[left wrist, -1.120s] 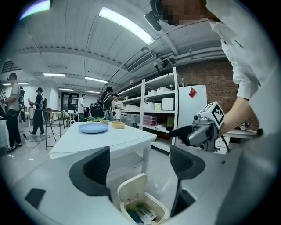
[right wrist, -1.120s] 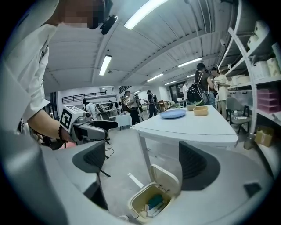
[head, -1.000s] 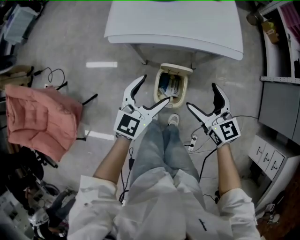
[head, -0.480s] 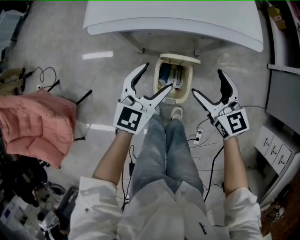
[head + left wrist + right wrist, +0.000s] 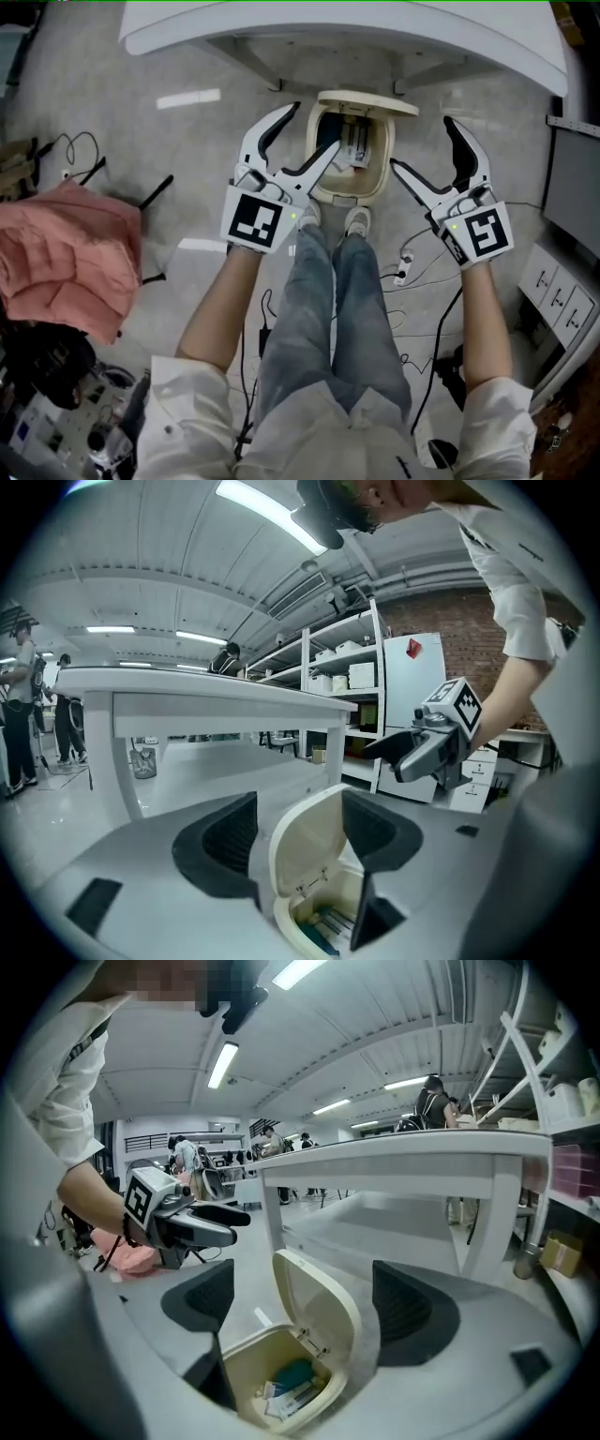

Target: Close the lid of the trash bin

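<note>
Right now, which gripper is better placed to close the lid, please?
Left, probably: the left gripper overlaps the bin's rim, nearer the upright lid; the right gripper stands aside. Both, jaws just closing, hold nothing.

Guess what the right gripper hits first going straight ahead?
Probably the raised lid, dead ahead of the right gripper, whose open jaws have just closed slightly; depth is unclear.

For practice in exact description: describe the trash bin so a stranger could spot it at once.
Find the big white table. On the floor at its near edge, just beyond the person's shoes, stands the trash bin. It alone is cream, with its hinged lid raised and litter inside.
</note>
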{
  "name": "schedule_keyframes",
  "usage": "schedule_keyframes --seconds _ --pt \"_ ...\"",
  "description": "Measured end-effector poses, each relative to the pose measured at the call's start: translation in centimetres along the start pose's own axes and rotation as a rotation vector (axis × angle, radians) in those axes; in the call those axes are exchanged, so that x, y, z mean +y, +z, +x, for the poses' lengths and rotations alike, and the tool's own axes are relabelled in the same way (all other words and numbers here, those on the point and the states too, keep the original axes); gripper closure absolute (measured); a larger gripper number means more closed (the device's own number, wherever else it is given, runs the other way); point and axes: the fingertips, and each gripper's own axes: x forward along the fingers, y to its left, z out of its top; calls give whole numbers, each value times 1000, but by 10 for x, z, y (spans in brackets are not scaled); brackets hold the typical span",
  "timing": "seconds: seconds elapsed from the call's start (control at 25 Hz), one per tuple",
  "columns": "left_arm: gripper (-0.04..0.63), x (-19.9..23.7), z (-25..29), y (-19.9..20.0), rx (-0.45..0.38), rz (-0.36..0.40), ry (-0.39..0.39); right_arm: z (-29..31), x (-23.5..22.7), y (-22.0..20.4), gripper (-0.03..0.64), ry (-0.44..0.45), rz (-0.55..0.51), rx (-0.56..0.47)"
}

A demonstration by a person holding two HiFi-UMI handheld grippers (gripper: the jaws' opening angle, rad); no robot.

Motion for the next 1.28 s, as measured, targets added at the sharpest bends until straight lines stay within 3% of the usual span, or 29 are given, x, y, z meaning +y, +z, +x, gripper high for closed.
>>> schedule_keyframes --seconds 0.4,0.6,0.88,1.28 --pt "354 16 34 -48 39 28 19 30 -24 -44 190 -51 58 -13" --pt "380 20 45 -59 31 41 24 44 -29 -54 206 -70 16 -4" --pt "391 23 57 -65 39 69 35 53 -43 -67 246 -125 47 0" --pt "427 27 67 -68 44 84 39 62 -52 -69 375 -169 2 2"
